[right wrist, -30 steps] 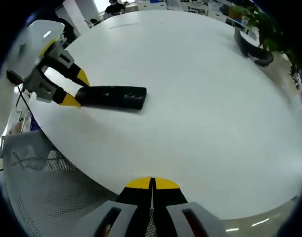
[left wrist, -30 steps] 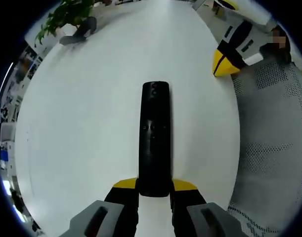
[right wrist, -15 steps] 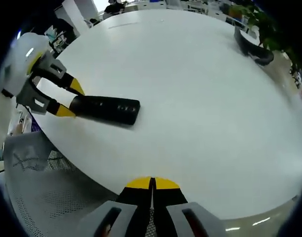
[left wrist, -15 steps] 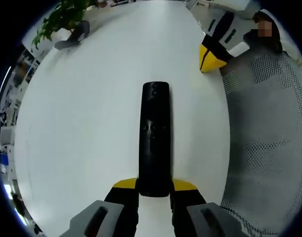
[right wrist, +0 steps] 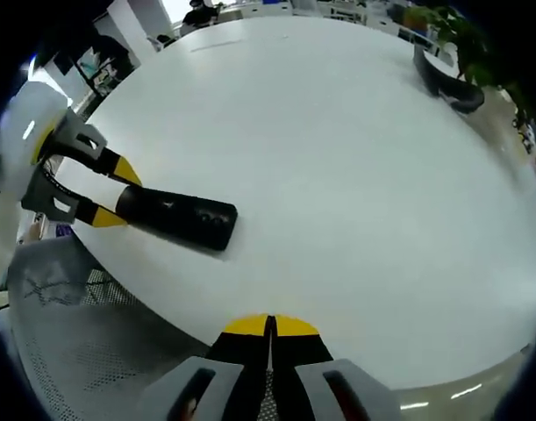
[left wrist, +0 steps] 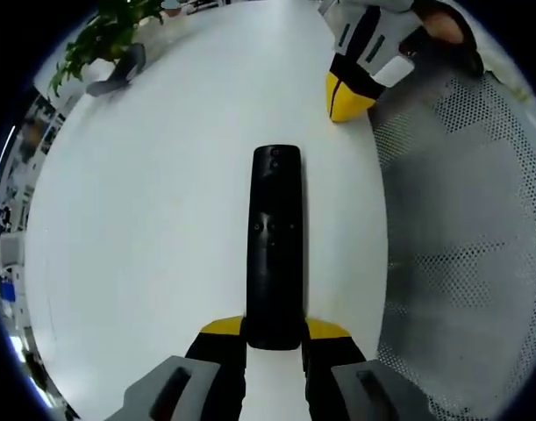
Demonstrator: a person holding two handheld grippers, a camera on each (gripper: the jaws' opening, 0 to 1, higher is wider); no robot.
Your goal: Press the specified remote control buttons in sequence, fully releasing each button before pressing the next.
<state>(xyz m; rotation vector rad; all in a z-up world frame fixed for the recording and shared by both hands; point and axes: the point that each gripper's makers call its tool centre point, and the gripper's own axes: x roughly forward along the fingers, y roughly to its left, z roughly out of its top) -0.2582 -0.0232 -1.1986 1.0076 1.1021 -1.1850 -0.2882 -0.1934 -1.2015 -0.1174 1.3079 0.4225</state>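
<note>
A long black remote control (left wrist: 275, 246) points away from me over the white round table (left wrist: 162, 219), its near end clamped between the yellow-tipped jaws of my left gripper (left wrist: 275, 331). In the right gripper view the same remote (right wrist: 175, 217) juts out over the table's left edge, held by the left gripper (right wrist: 108, 189). My right gripper (right wrist: 269, 326) sits shut and empty at the table's near edge. It also appears at the upper right of the left gripper view as the right gripper (left wrist: 345, 98), well apart from the remote.
A grey mesh chair (left wrist: 460, 246) stands beside the table. A green potted plant (left wrist: 96, 39) and a dark curved object (right wrist: 447, 83) sit at the table's far side. Other desks stand in the background.
The left gripper has swung the remote, so in the right gripper view it sits lower and more tilted. In the left gripper view the right gripper has shifted left.
</note>
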